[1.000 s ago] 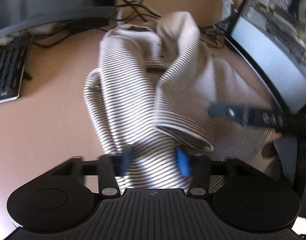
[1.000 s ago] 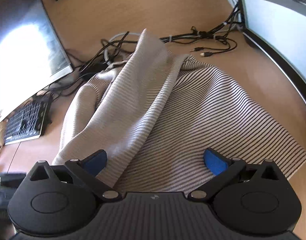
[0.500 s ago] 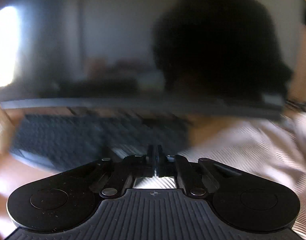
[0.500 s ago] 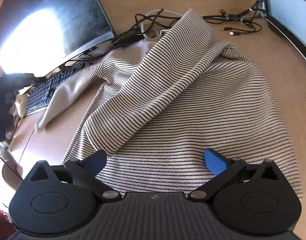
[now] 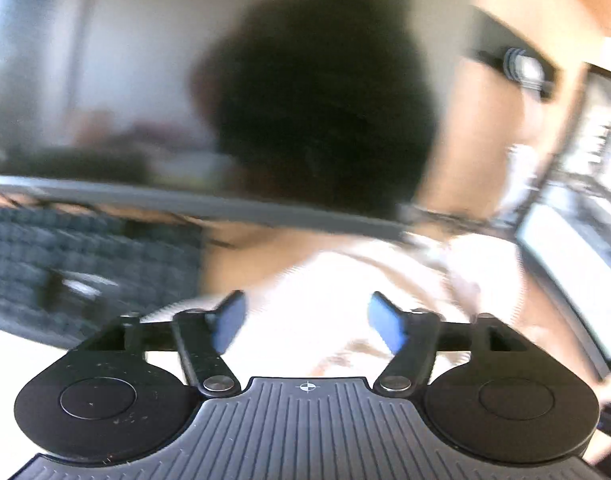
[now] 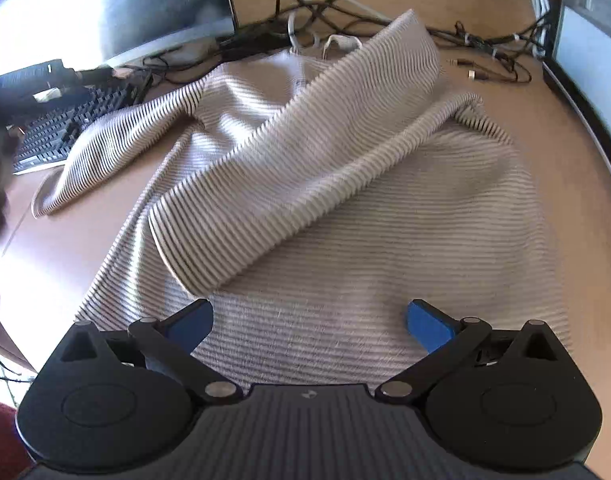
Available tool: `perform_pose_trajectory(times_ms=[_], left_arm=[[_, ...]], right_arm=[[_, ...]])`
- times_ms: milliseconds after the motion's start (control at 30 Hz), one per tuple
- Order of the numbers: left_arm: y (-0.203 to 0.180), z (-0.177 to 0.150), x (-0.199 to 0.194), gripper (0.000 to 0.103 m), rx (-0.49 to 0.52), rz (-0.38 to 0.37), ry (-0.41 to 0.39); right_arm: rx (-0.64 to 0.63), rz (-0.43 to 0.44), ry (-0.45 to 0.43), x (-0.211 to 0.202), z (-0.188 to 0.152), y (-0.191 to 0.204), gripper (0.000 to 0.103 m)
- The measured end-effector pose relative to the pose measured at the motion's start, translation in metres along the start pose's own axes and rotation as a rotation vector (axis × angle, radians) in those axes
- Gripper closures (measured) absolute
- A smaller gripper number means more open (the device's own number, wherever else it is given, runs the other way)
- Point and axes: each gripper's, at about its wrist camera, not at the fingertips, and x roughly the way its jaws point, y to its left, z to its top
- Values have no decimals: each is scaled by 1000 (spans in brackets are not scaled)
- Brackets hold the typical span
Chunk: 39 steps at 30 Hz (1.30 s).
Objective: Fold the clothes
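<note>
Right tool (image 6: 308, 320): blue pads spread wide, nothing pinched, hanging over the near hem of the striped shirt (image 6: 385, 240). Pads clear of the cloth as far as this view shows.

Left tool (image 5: 305, 320): jaws opening, blue pads apart, nothing between them. View heavily motion-blurred; pale washed-out cloth, the same shirt (image 5: 345, 280), lies under and just beyond the pads. Cannot tell if the pads touch it.

The shirt lies on the wooden counter (image 6: 545, 128), body spread flat nearest the right tool. One sleeve (image 6: 297, 168) is folded diagonally across the body, cuff end toward the near left, upper end toward the far right. The other sleeve (image 6: 117, 148) trails off the shirt's left side onto bare counter, its end just beside the keyboard (image 6: 61, 128).

Left of the shirt: the black keyboard, a dark blurred object over its far edge, can't identify. Beyond the keyboard, a monitor (image 6: 105, 8) with strong glare on the screen.

Beyond the shirt's far edge: a tangle of black and white cables (image 6: 325, 12) on the counter, the shirt's collar area touching or just beside them. Loose plug ends (image 6: 477, 74) lie to the shirt's far right.

Right of the shirt: a second monitor (image 6: 589, 64), its edge running along the counter.

Left wrist view, far: the keyboard (image 5: 85, 264) at left, a dark screen (image 5: 145, 80) above it carrying a blurred dark reflection.
</note>
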Motion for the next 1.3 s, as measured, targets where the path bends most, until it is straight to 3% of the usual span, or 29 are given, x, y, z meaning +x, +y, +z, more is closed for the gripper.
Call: perform_pose_trajectory(times_ms=[100, 167, 233, 367, 533, 633, 667, 733, 767, 800, 967, 1133, 1300], left_arm=[[-40, -26, 10, 8, 55, -123, -36], [-55, -39, 17, 7, 113, -144, -68], [-61, -51, 24, 7, 122, -120, -88], [-31, -47, 29, 7, -44, -124, -74], [-8, -23, 19, 5, -94, -85, -114], [0, -16, 11, 4, -147, -66, -123], [2, -14, 10, 3, -166, -63, -122], [2, -12, 10, 3, -186, -63, -112], [1, -12, 10, 2, -182, -65, -106], [-1, -12, 9, 2, -171, -70, -102], [-13, -15, 16, 0, -91, -111, -66], [-39, -29, 39, 0, 1, -185, -29], [-62, -56, 60, 0, 182, -168, 21]], right_arm=[[-67, -89, -120, -22, 15, 0, 0], [-163, -157, -205, -34, 23, 6, 0], [-305, -127, -215, -36, 23, 22, 1], [-607, -25, -159, -18, 2, 63, 13], [-710, -36, -137, 27, 0, 93, 17], [-693, -49, -142, 43, 8, 103, 27], [-687, -53, -145, 48, 11, 105, 34], [-668, -63, -142, 50, 18, 106, 58], [-657, -83, -144, 50, 21, 104, 80], [-637, -111, -159, 48, 26, 97, 85], [-437, -304, -311, 0, 81, 27, 88], [-301, -615, -557, -79, 140, -37, 89], [-271, -684, -580, -94, 150, -53, 89]])
